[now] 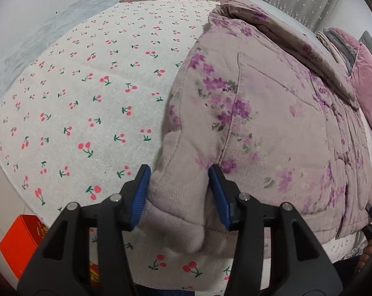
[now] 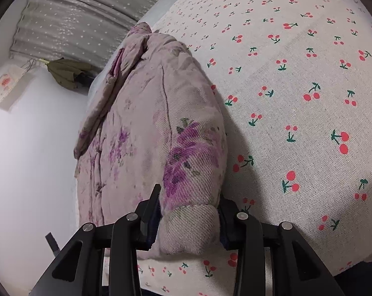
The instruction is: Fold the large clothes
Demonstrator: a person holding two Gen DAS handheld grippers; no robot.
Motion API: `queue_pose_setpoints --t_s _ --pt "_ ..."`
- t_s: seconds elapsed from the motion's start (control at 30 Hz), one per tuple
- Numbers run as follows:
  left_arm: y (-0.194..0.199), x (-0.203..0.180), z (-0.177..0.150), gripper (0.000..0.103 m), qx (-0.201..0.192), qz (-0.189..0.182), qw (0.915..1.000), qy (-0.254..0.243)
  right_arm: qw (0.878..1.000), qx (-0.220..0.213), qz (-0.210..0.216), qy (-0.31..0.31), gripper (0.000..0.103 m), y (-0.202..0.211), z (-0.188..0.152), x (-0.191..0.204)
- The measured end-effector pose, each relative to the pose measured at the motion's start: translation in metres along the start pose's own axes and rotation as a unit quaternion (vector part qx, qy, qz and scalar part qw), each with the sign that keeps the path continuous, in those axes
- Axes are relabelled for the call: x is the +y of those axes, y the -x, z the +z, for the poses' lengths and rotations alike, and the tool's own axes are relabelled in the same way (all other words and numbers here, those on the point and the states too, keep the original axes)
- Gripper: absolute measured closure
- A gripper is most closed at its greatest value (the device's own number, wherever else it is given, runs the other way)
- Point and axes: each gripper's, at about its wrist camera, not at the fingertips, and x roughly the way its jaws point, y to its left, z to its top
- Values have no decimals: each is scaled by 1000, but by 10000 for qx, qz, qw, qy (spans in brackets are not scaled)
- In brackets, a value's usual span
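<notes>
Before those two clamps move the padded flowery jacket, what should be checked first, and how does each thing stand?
1. Left gripper has the floral jacket between its blue pads: ok, cuff sits between them.
2. Right gripper clamps the jacket: ok, thick hem pinched.
3. Grip depth: cannot tell; padding hides the fingertips.
4. Cherry-print cloth caught in either grip: cannot tell.
5. Space to fold onto: ok, cloth beside the jacket is bare.
6. Pink garment lies close by: not ok, may get dragged.

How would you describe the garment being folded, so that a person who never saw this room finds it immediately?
Look at the wide bed covered by the white cotton sheet printed with red cherries. On it lies the thick padded mauve jacket with purple flowers, its hem held by both grippers. Unlike the plain pink velvet garment beside it, it is flowered and quilted.
</notes>
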Motion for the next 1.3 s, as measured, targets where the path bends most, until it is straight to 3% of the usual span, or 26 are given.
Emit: queue_pose_setpoints --t_s 0.17,0.43,0.5,0.53,0.57,0.63,0.67,0.83,1.07,1.3 --pt "-3 -6 -1 33 -91 453 9987 -200 9998 -34 -153 133 63 -2 -1 5" --pt "-4 -2 0 33 -79 425 9989 -153 9997 -1 -164 204 62 -2 -1 5" --pt "-3 -4 -1 46 -77 261 9994 -213 9997 -9 -151 188 62 -2 -1 5" --pt "-1 -6 -2 61 -80 143 9995 -260 9997 -10 -144 188 62 -2 -1 5" --pt "1 -9 -3 69 -128 136 9992 -350 9997 -17 -131 182 62 -1 -1 5" --pt "4 -16 -4 75 -220 197 9983 -507 9998 -49 -85 179 65 1 -1 4" --pt "6 -18 -4 78 -271 219 9979 -549 9997 -104 -44 202 76 3 -2 5" --pt "27 -11 -1 84 -573 -148 9978 -297 9956 -588 302 663 89 28 -2 23" --pt "84 13 -7 86 -920 -1010 9896 439 9827 -1175 741 1223 92 86 -3 50" --pt "184 1 -46 87 -1336 -1650 9763 433 9677 -1717 1126 1460 92 168 -22 61"
